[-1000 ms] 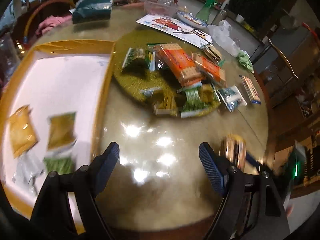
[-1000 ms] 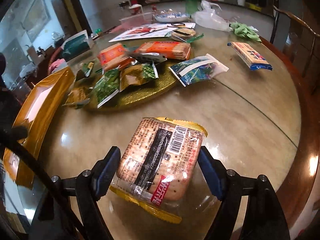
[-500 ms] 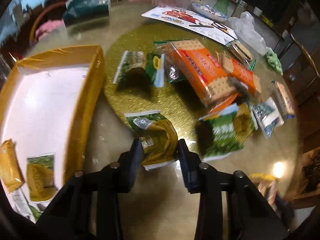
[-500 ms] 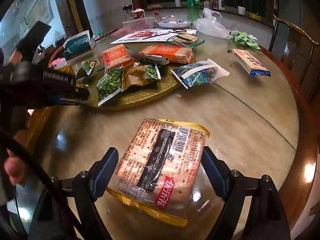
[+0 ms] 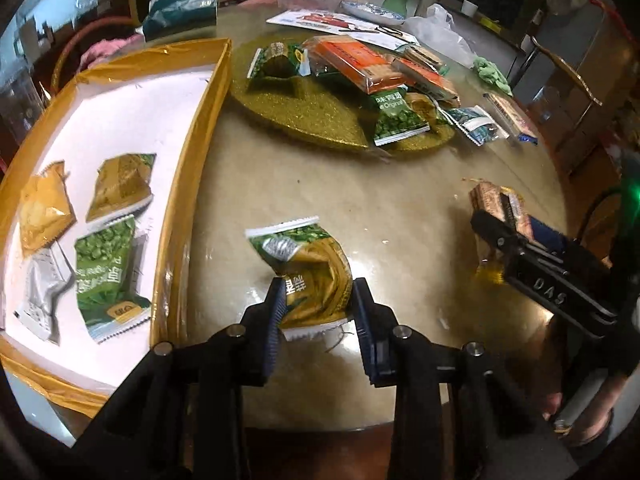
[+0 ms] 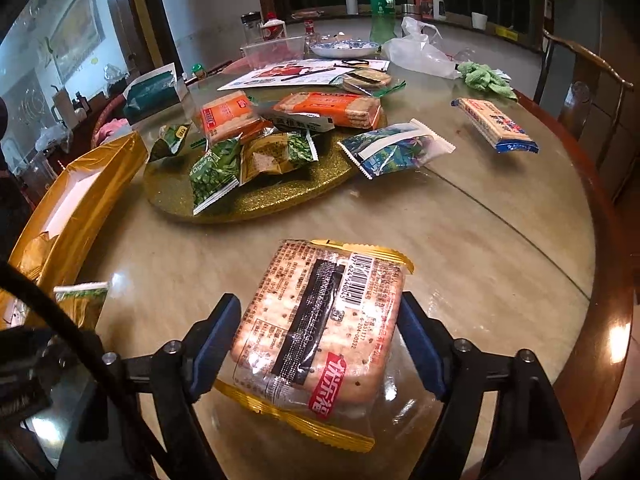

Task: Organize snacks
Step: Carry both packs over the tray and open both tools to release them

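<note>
Now the left gripper (image 5: 318, 306) is pinching a green-and-gold pea snack packet (image 5: 306, 270) between its just-closed blue pads, holding it over the glossy round table (image 5: 380, 200) just beside the gold-rimmed tray (image 5: 192, 152), where four small packets are lying. Meanwhile the right gripper (image 6: 320, 334) is clasping a clear-wrapped cracker pack (image 6: 324, 320) by its sides, above the table near the glittery gold turntable (image 6: 260, 196) piled with more snacks.

Left gripper (image 5: 318, 312): black plastic linkage arms, round silver screw heads at the joints, ribbed blue pads (image 5: 276, 320) on the fingers. Right gripper (image 6: 320, 340): same black build with blue pads (image 6: 420, 344); a black cable crosses its lower-left view, and its side, seen from the left camera, carries raised lettering and a green light.
</note>
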`<state>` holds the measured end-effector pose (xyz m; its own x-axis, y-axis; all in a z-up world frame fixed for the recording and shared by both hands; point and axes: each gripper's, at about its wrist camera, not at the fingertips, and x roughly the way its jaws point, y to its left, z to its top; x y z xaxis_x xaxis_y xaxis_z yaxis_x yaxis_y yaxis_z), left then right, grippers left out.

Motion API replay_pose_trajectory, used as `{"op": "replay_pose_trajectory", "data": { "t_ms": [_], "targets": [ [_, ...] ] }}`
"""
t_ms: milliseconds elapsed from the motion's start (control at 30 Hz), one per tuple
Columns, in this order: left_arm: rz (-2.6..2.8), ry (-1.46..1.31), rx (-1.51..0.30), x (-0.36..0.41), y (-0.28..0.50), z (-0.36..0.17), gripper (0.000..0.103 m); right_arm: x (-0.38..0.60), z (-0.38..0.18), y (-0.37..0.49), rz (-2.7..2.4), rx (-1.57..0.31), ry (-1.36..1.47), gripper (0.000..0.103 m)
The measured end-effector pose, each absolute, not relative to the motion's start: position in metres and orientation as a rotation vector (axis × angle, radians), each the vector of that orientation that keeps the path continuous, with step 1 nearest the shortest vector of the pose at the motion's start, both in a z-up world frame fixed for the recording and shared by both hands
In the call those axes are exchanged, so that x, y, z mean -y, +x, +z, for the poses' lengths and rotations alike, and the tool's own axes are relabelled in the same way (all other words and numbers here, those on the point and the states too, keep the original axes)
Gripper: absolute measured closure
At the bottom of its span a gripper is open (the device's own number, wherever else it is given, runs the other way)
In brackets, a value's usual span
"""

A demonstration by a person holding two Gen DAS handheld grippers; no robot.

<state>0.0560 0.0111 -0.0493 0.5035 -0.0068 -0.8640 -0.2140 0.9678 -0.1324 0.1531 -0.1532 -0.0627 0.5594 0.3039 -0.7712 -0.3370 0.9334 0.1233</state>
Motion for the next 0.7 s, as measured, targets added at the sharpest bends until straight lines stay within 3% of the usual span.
{"op": "replay_pose_trajectory", "data": {
  "t_ms": [700],
  "targets": [
    [0.027, -0.329, -0.914, -0.016, 0.036, -0.015, 0.069, 0.165, -0.054, 0.141, 0.465, -0.854, 0.094, 0.033]
  ]
}}
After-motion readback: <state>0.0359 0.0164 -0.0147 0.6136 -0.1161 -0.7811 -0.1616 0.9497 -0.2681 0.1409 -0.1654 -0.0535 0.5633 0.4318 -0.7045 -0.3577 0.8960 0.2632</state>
